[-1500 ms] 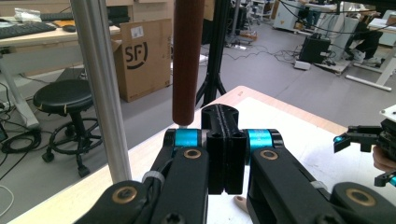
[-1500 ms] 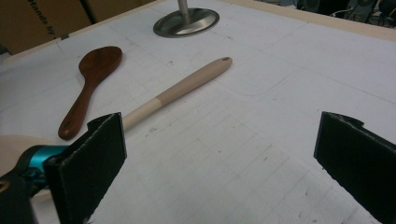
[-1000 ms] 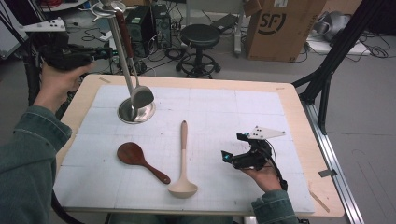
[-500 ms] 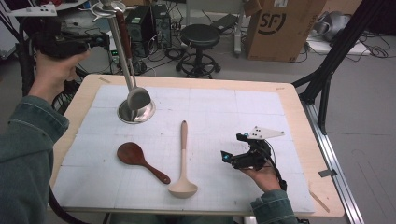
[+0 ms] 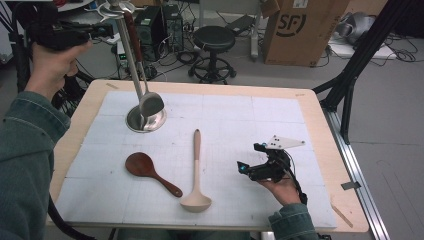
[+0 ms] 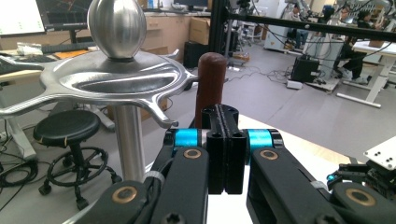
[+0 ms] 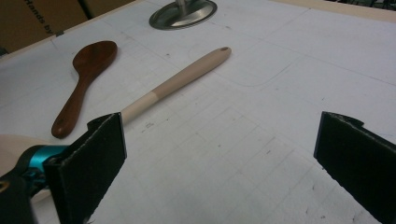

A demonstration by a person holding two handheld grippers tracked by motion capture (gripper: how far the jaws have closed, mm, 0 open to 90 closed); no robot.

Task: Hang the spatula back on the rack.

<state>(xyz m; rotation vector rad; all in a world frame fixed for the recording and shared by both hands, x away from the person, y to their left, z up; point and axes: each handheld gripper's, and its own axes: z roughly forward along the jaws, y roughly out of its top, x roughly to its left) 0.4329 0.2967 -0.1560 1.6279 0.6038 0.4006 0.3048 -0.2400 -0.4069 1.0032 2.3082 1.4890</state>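
Ladle [image 5: 148, 100] hanging on steel stand [image 5: 131, 55] (brown handle, metal bowl); left gripper [image 6: 224, 122] fingers pressed together, empty; right gripper [image 7: 219, 154] fingers wide apart.

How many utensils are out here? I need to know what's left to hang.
3. A metal ladle hangs on the stand; a dark wooden spoon and a pale ladle lie on the mat. None seem hidden.

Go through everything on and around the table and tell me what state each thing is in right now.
Left tool: shut, empty, raised beside the rack top.
Right tool: open, empty, low over the mat.
Utensil rack: upright on its round base.
Metal ladle: hanging from the rack.
Brown wooden spoon: lying flat on the mat.
Pale ladle: lying flat, bowl toward the person.
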